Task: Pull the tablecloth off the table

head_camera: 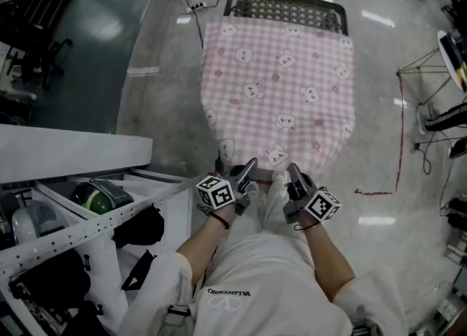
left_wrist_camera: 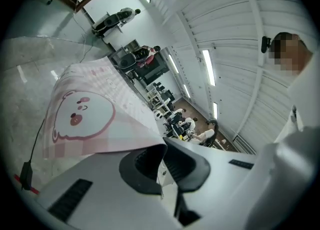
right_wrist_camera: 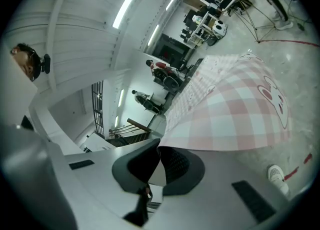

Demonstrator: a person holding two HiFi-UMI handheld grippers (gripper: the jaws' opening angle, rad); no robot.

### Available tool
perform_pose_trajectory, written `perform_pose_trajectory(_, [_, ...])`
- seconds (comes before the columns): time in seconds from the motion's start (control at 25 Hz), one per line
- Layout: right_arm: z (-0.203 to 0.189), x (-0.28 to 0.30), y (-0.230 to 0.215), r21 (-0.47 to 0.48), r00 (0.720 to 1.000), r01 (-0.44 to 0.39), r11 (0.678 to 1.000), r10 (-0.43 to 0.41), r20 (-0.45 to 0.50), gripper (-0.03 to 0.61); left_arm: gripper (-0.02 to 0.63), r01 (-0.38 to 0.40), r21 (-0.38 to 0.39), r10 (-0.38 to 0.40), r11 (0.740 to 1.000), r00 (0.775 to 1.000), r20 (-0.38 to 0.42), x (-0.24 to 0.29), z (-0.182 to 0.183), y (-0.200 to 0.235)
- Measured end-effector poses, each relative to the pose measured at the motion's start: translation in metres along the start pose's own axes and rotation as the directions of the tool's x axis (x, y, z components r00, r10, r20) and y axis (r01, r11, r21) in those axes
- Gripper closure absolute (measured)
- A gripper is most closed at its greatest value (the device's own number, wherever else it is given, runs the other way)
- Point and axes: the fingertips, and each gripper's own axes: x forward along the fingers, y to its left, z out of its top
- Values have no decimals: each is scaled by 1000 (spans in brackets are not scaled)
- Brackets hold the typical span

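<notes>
A pink checked tablecloth with bear prints covers the table and hangs down its near side. At the far end a strip of the black mesh table top is bare. My left gripper and right gripper sit side by side at the cloth's near hem. In the left gripper view the jaws are shut on the edge of the tablecloth, which stretches away from them. In the right gripper view the jaws are likewise shut on the hem of the tablecloth.
A white perforated rack with a green object and dark bags stands close at the left. Cables run over the concrete floor behind the table. A red tape line and stand legs lie to the right.
</notes>
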Motion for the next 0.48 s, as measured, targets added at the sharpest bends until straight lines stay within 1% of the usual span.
perform_pose_trajectory(0.28, [29,-6,56,-84,993,-82,993,88,74,561,611,76,47,-79,996,995,58,-8,38,-45])
perform_pose_trajectory(0.48, [51,-14,95,-146,983,-137,980,153,105,560,611,104,70,-110,992,990,84,-13,62,-79])
